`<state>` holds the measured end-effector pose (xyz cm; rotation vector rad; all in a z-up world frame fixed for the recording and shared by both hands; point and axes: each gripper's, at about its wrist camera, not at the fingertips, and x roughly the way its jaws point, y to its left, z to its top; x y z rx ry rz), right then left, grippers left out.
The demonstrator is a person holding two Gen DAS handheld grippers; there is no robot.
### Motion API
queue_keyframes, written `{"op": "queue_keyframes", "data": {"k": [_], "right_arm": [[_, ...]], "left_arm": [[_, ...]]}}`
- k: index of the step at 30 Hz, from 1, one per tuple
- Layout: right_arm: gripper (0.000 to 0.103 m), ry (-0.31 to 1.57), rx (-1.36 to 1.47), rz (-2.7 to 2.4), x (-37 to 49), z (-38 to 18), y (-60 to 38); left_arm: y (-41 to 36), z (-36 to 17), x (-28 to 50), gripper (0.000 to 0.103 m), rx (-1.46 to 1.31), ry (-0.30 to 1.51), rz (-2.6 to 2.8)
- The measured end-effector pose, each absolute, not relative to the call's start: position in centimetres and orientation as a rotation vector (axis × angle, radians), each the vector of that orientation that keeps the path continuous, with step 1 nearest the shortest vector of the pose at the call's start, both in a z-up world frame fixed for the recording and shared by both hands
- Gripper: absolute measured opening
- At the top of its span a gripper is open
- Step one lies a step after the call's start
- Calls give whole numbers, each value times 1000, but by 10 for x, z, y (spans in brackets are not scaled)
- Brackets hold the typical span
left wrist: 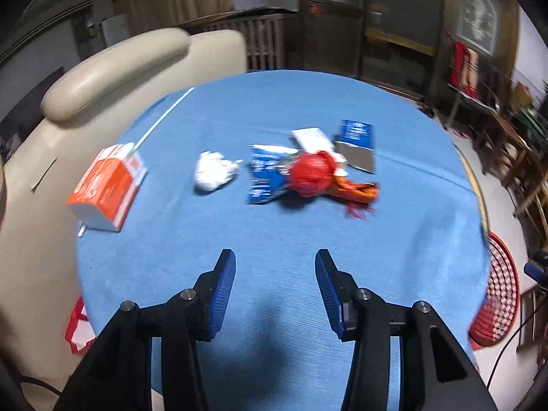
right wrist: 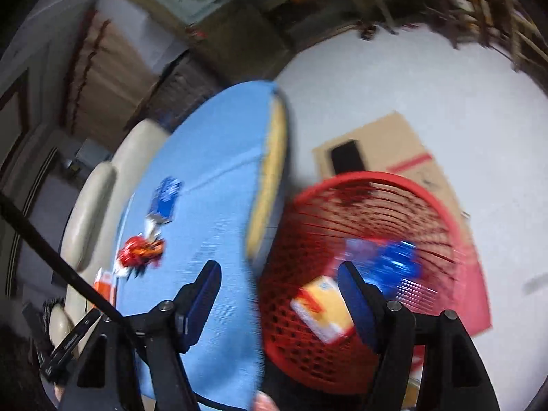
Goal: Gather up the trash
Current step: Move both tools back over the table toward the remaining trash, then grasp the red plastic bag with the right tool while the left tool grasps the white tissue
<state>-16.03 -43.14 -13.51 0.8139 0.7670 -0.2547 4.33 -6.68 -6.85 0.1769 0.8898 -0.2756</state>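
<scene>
My left gripper hangs open over the near part of the blue round table, nothing between its pads. Ahead of it lie an orange-and-white carton with a white straw, a crumpled white paper ball, a blue wrapper, a red crumpled bag, an orange wrapper and a blue-and-silver packet. My right gripper is open and empty above the table edge and a red mesh basket. The basket holds a yellow box and a blue wrapper.
A beige sofa curves round the table's far left. The red basket stands on the floor at the table's right, beside flat cardboard. A red-and-white bag sits low at the left. Wooden furniture lines the far wall.
</scene>
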Motion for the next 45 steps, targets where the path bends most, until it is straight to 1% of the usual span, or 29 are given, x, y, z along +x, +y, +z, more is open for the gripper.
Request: {"op": "queue_keyframes", "data": {"k": [4, 13, 19, 27, 32, 36, 37, 38, 39, 40, 41, 43, 45], "right_arm": [[74, 793, 768, -145, -108, -127, -398], [74, 887, 705, -7, 2, -128, -330], [74, 918, 653, 66, 56, -122, -284], [74, 977, 653, 113, 118, -124, -238], [74, 1033, 552, 71, 153, -135, -214], [74, 1062, 479, 51, 160, -147, -202], [73, 1039, 444, 54, 158, -146, -199], [61, 1035, 416, 62, 156, -146, -196], [55, 1032, 402, 79, 154, -146, -194], [54, 1030, 383, 88, 151, -147, -192], [53, 1016, 364, 93, 146, -146, -190], [51, 992, 350, 99, 137, -145, -190], [51, 966, 389, 122, 125, -143, -196]], "left_arm": [[-44, -78, 62, 49, 141, 915, -234], [-8, -102, 99, 49, 100, 965, -195], [14, -97, 132, 50, 102, 946, -173], [16, -90, 188, 50, 129, 928, -184], [3, -99, 225, 51, 109, 975, -243], [-9, -113, 247, 51, 89, 1024, -287], [-10, -119, 253, 51, 68, 1046, -296], [-11, -122, 257, 51, 53, 1058, -302], [-12, -127, 261, 51, 36, 1072, -308], [-12, -129, 263, 44, 20, 1075, -315], [-13, -132, 265, 33, 10, 1081, -323], [-15, -138, 268, 21, -10, 1102, -342], [-16, -139, 265, 20, -18, 1092, -343]]}}
